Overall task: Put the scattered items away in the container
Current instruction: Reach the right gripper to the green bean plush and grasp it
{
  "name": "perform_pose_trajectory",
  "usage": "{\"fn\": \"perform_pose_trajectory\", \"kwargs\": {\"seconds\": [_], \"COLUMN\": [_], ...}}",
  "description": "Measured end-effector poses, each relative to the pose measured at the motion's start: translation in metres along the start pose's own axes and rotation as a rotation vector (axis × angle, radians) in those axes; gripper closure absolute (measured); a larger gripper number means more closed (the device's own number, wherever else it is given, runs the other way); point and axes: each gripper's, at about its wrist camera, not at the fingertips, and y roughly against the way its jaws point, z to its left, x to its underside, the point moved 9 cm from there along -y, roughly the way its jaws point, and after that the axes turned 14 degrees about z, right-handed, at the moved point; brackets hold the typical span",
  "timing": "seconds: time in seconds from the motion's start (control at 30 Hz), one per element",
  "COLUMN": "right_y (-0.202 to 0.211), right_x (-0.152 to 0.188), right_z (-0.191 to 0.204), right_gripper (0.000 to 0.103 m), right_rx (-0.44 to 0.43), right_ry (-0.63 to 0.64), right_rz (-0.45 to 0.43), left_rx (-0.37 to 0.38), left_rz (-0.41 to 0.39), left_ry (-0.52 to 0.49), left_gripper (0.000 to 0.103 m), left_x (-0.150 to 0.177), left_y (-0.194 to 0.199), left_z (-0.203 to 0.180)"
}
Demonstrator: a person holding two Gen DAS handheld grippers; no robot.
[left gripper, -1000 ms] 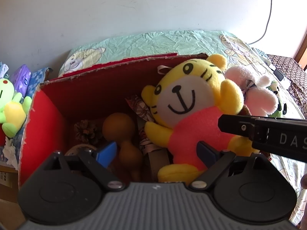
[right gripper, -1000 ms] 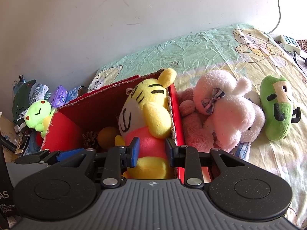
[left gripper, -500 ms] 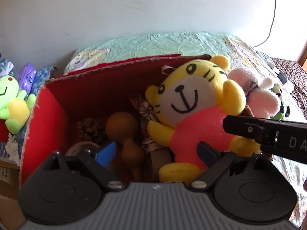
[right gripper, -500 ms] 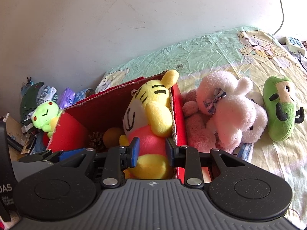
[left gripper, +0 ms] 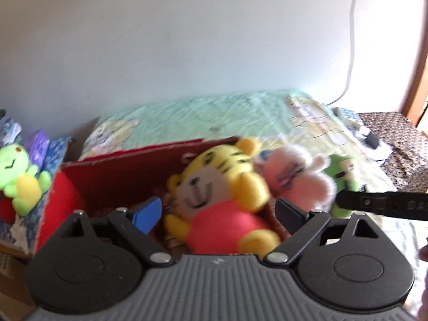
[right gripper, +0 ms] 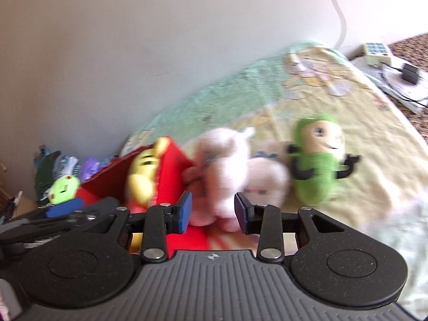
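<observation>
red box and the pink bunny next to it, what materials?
Red box: looks like cardboard with a matte red coating; its torn rim shows brown board. Pink bunny: fuzzy pile fabric, probably stuffed plush; motion blur hides finer detail.

Motion blur smears the tiger plush and pink plush.

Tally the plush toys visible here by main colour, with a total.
Yellow: 1, the tiger in the red box
Pink-white: 1, the rabbit
Green: 2, the pickle toy and the frog
Total: 4
</observation>
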Motion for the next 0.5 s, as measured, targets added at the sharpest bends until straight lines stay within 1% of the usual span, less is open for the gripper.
{"fn": "perform_pose_trajectory", "kwargs": {"seconds": [0.17,0.3,0.37,0.4,0.47,0.5], "right_y": [0.002,-0.002,-0.004,-0.005,-0.007,-0.009], "right_x": [-0.001,-0.003,-0.007,-0.010,-0.018,-0.021], "right_z": [-0.061,-0.101,-0.119,-0.127,-0.141,-0.148], "right_gripper": [0.065,0.065,0.061,0.059,0.058,0.055], "right_rx": [0.038,0.040,0.022,0.015,0.008,0.001], "right_ry": [-0.095,-0.165,-0.200,-0.213,-0.228,-0.235], "right_rz": [0.026,0.052,0.067,0.070,0.076,0.081], "left_rx": [0.059,0.150,0.197,0.213,0.236,0.239], "left_rz": [-0.022,-0.021,-0.004,0.016,0.049,0.070], "left_ry": [-0.099,-0.176,-0.197,-0.201,-0.202,-0.195], "left_gripper": [0.010,0.010,0.010,0.010,0.010,0.010], "left_x": [-0.006,-0.005,-0.003,-0.003,-0.004,-0.005], "left_y": [-0.001,-0.011,-0.023,-0.033,-0.051,-0.060], "left_z": [-0.059,-0.116,-0.139,-0.149,-0.166,-0.173]}}
